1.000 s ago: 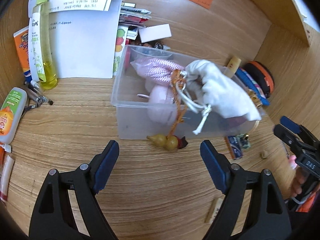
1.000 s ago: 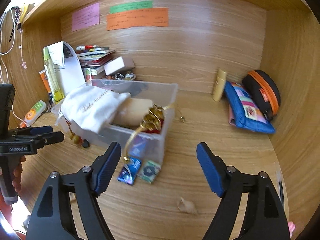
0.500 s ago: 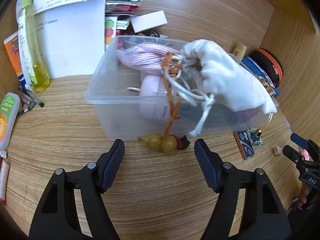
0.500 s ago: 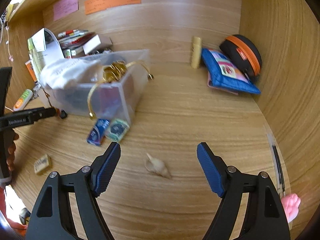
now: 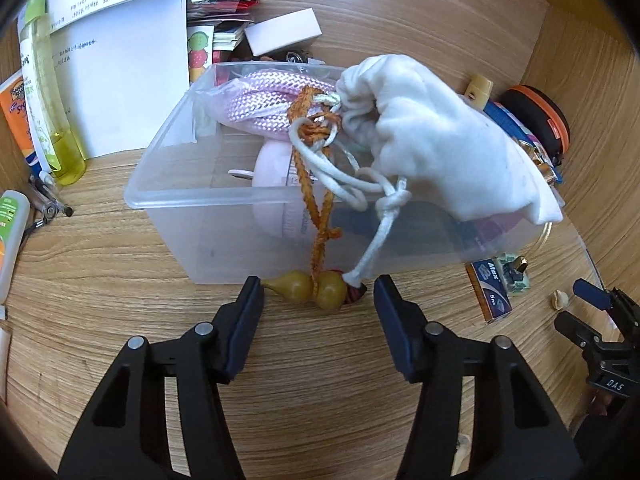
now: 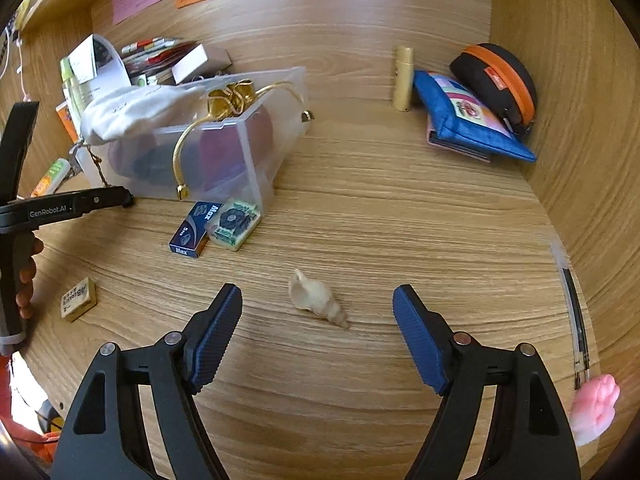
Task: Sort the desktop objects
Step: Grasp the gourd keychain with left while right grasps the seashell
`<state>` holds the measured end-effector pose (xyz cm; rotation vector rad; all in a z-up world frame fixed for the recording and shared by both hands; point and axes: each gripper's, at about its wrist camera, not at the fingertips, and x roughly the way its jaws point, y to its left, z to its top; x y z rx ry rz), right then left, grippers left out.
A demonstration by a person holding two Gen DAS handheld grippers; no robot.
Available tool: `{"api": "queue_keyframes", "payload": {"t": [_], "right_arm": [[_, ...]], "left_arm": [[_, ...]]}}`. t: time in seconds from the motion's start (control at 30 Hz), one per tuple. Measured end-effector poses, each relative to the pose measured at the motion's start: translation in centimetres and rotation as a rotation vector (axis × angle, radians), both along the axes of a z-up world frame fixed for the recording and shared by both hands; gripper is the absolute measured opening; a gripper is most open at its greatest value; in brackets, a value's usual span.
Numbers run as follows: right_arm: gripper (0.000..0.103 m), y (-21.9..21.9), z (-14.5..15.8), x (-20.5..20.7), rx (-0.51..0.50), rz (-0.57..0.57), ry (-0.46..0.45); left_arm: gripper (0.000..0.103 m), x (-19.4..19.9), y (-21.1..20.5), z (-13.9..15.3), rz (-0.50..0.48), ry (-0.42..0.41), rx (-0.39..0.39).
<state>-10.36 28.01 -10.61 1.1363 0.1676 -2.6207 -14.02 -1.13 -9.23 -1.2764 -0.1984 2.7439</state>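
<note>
A clear plastic box (image 5: 224,236) holds a white drawstring pouch (image 5: 440,148), a pink rope (image 5: 264,104) and other items. A yellow gourd charm (image 5: 312,289) on an orange cord hangs from it onto the desk. My left gripper (image 5: 318,294) is open with the gourd between its fingertips. My right gripper (image 6: 318,306) is open around a pale seashell (image 6: 316,298) on the desk. The box also shows in the right wrist view (image 6: 240,148).
A blue staples box (image 6: 194,229) and a floral tile (image 6: 234,222) lie by the box. An eraser (image 6: 78,299) lies at the left. A blue pouch (image 6: 464,118), an orange-zip case (image 6: 500,80), bottles (image 5: 44,92), papers (image 5: 120,60) and books line the back. A pink toy (image 6: 594,410) lies at the right.
My left gripper moved forward until its fingers flank the gourd charm. My right gripper swung right and down and closed in on the seashell.
</note>
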Motion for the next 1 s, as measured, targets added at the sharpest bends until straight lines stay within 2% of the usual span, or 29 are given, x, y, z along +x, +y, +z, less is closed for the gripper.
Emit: {"api": "queue_keyframes", "payload": {"t": [0.03, 0.17, 0.23, 0.43, 0.6, 0.87, 1.0], "right_arm": [[0.065, -0.3, -0.1, -0.1, 0.001, 0.010, -0.003], [0.058, -0.9, -0.4, -0.5, -0.005, 0.027, -0.017], [0.048, -1.0, -0.6, -0.6, -0.002, 0.030, -0.028], [0.038, -0.6, -0.7, -0.6, -0.013, 0.027, -0.026], [0.026, -0.7, -0.7, -0.6, -0.009, 0.035, -0.021], [0.017, -0.6, -0.4, -0.5, -0.037, 0.039, -0.030], [0.014, -0.6, 0.0, -0.3, -0.048, 0.042, -0.024]], "left_arm": [[0.056, 0.0, 0.0, 0.0, 0.001, 0.000, 0.003], [0.053, 0.1, -0.2, -0.1, 0.010, -0.007, 0.015], [0.051, 0.1, -0.3, -0.1, 0.014, -0.007, 0.019], [0.042, 0.1, -0.8, -0.1, 0.026, -0.005, 0.050], [0.041, 0.4, -0.9, 0.1, 0.024, 0.003, 0.057], [0.041, 1.0, -0.9, 0.4, 0.018, 0.024, 0.068], [0.041, 2.7, -0.7, 0.8, 0.018, 0.039, 0.093]]}}
